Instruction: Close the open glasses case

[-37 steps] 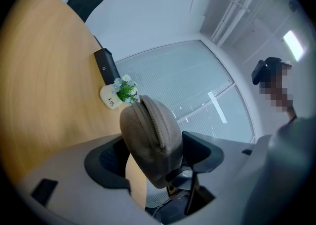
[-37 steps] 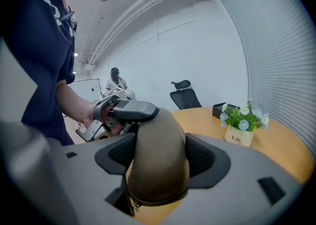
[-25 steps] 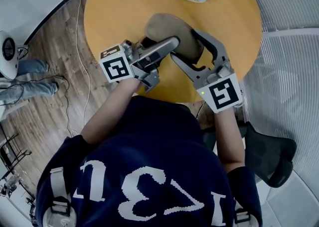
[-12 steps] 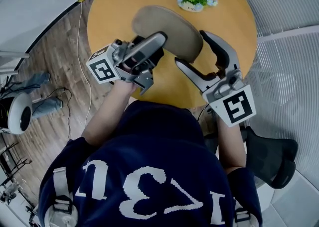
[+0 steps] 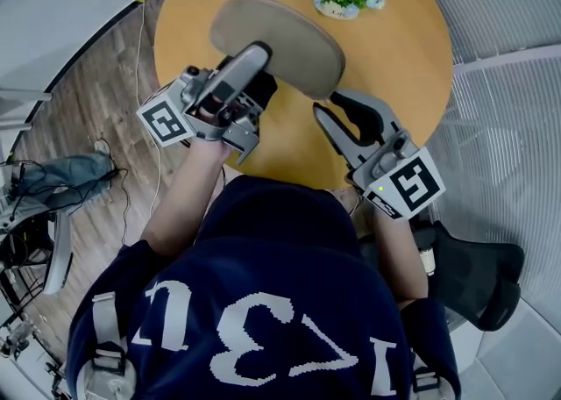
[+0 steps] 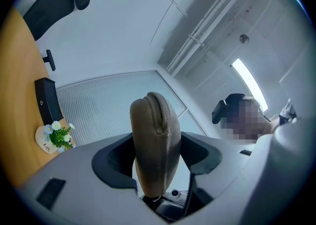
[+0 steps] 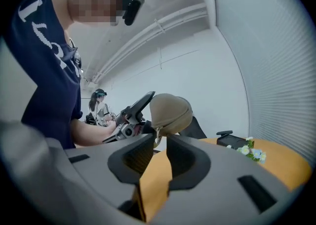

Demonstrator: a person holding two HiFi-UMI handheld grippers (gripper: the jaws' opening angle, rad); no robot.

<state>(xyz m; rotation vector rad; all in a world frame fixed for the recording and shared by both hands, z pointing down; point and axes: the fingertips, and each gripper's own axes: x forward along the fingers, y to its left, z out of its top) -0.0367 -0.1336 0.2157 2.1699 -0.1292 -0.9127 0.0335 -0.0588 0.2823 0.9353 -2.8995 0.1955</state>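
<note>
Round wooden table (image 5: 394, 47): left gripper (image 5: 260, 69) clamps tan oval glasses case (image 5: 280, 34); right gripper (image 5: 331, 109) jaws just narrowed, empty.

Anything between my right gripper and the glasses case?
Nothing visible. The glasses case is held up just ahead of the right gripper, with only air between. Its jaws have just been closing, with nothing between them.
</note>
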